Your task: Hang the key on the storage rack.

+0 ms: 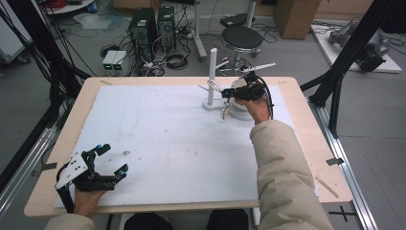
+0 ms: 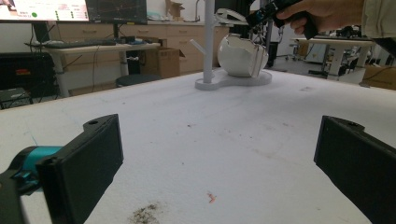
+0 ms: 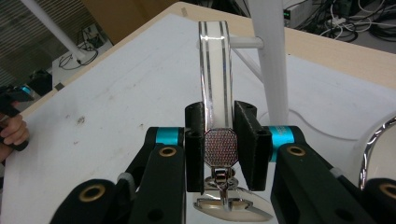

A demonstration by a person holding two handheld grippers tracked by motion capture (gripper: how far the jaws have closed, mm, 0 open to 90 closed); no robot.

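High view, left tongs: near left on the surface, parted wide, nothing between them.
Centre: bare white sheet, a few specks.
Stand: far right, upright white post with pegs.
Right tongs: clamped on the striped handle of a white cup beside the post.
Risk: thin glossy handle could slip or twist; cup could knock a peg and tip the stand.

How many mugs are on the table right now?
1: a white mug sits on the base of the white peg stand at the far right, its striped handle clamped in the right gripper.
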